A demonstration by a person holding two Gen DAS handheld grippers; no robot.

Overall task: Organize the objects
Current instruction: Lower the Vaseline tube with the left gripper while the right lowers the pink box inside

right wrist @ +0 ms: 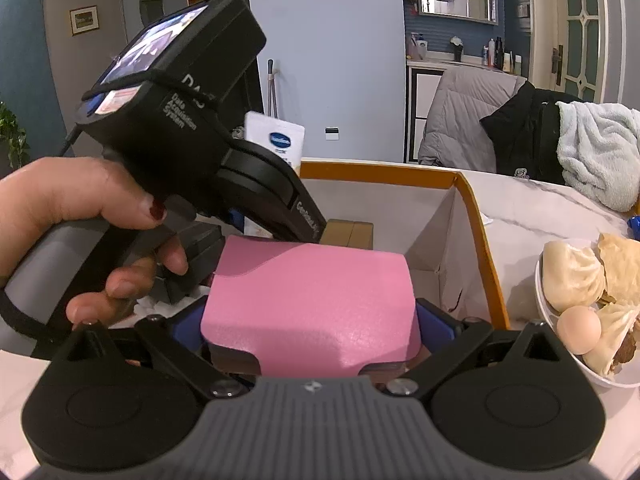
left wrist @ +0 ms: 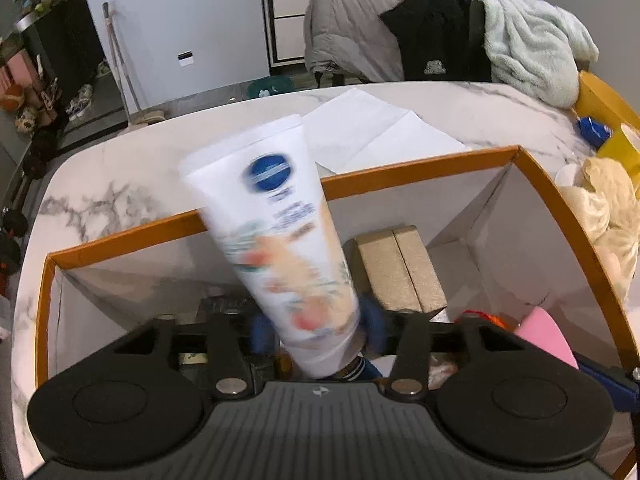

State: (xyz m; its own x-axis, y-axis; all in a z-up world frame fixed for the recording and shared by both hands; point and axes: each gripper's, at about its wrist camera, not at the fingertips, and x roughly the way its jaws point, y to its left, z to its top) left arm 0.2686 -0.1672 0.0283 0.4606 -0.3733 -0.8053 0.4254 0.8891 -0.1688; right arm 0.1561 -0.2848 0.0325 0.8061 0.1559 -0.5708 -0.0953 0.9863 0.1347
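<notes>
A white tube (left wrist: 280, 220) with a blue round logo and a peach print stands tilted over an orange-rimmed white box (left wrist: 420, 168), its lower end between the blue pads of my left gripper (left wrist: 318, 330). The tube looks motion-blurred and the pads stand slightly off its sides, so the gripper is open. A beige carton (left wrist: 400, 268) lies inside the box. My right gripper (right wrist: 310, 322) is shut on a wide pink case (right wrist: 312, 296), held above the box's near right part. In the right wrist view a hand (right wrist: 72, 200) holds the left gripper's body (right wrist: 180, 92), with the tube's top (right wrist: 276, 136) behind it.
A white paper sheet (left wrist: 368, 128) lies on the marble table (left wrist: 120, 168) beyond the box. A bowl of buns and an egg (right wrist: 580, 280) sits right of the box. Coats (left wrist: 360, 28) and a mint towel (left wrist: 532, 48) hang over chairs at the far edge.
</notes>
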